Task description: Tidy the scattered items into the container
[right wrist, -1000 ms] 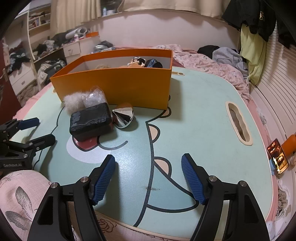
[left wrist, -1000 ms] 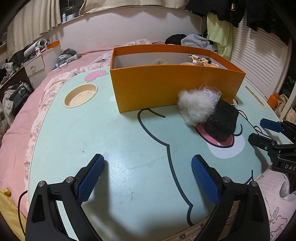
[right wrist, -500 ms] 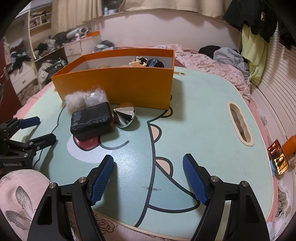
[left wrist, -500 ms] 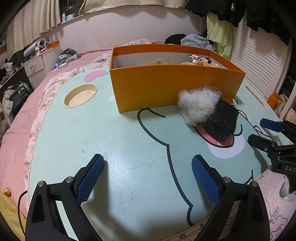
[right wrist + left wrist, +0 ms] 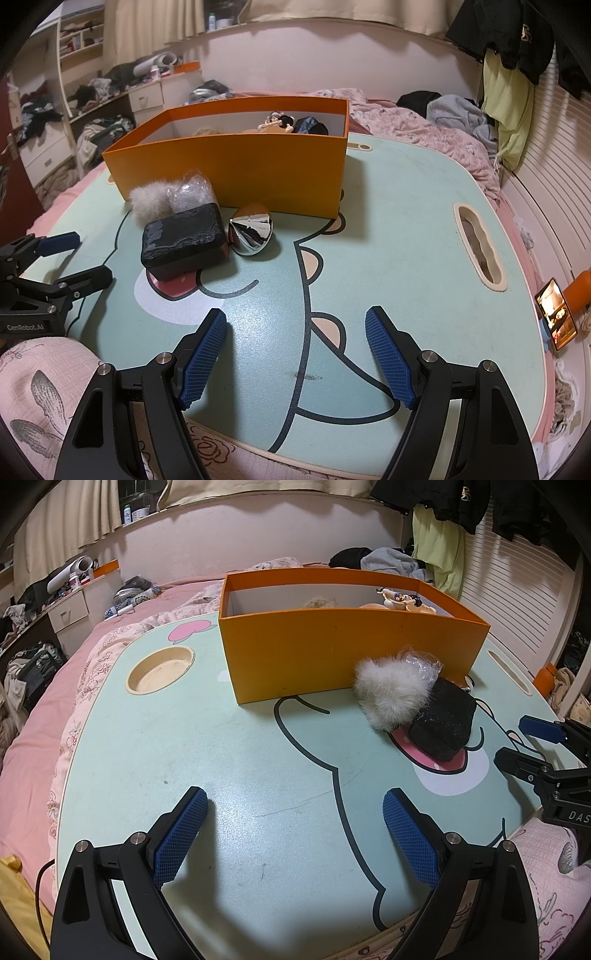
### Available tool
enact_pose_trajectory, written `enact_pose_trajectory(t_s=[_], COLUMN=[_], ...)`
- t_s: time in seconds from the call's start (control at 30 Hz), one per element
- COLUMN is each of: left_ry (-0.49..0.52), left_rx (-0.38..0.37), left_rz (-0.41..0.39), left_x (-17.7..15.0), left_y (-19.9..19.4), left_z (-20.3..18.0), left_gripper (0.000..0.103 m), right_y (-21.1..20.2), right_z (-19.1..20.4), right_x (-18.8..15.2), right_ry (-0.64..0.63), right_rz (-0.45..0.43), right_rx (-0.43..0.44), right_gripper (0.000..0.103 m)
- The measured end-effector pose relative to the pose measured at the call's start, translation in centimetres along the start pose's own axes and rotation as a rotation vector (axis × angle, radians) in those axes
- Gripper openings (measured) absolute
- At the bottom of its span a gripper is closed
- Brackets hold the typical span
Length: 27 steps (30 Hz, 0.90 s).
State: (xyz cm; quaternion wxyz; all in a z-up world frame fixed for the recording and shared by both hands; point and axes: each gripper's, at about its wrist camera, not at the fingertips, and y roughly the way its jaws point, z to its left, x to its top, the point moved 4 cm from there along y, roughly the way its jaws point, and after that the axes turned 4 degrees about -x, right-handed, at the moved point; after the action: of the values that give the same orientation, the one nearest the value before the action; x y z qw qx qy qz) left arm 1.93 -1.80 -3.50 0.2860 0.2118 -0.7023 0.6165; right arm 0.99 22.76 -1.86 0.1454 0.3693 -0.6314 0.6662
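We hold the right gripper (image 5: 295,356) low over the near edge of the lap table (image 5: 406,221), jaws spread, nothing between the pads. The left gripper (image 5: 293,834) sits the same way, jaws apart and empty.

Beyond the right gripper, three loose items cluster against the front wall of the orange box (image 5: 258,162):
- black case (image 5: 183,238), nearest us, matte with a worn grey pattern on its lid. We judge it rigid and the heaviest of the three; take it across its short sides.
- chrome cone-shaped piece (image 5: 251,234), just right of the case, lying on its side. Mirror finish, probably slippery, likely to roll; grip across its wide rim.
- white fur pompom (image 5: 149,201), behind the case, with crinkled clear plastic (image 5: 190,194) beside it. Soft, very light; pinch through the middle.

The box already holds a small figurine (image 5: 279,122) and some dark cloth.
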Motion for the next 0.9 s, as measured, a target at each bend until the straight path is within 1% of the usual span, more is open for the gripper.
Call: enact_pose_trajectory(t_s=[0.67,0.83,0.9], left_ry=[0.000,-0.001,0.000], left_rx=[0.000,-0.001,-0.001], left_rz=[0.000,0.000,-0.001], left_x=[0.00,0.00,0.00], left_y=[-0.02,-0.02,-0.02], left_z=[-0.01,-0.01,-0.02], left_gripper=[0.096,0.096,0.096], right_y=[-0.07,-0.27,-0.25], right_z=[-0.04,0.02,-0.04], right_x=[0.00,0.12,0.55], right_ry=[0.004,0.017,0.023], right_rz=[-0.001,-0.002,0.003], right_rx=[0.000,0.018,0.047], right_gripper=[0.078,0.078,0.076])
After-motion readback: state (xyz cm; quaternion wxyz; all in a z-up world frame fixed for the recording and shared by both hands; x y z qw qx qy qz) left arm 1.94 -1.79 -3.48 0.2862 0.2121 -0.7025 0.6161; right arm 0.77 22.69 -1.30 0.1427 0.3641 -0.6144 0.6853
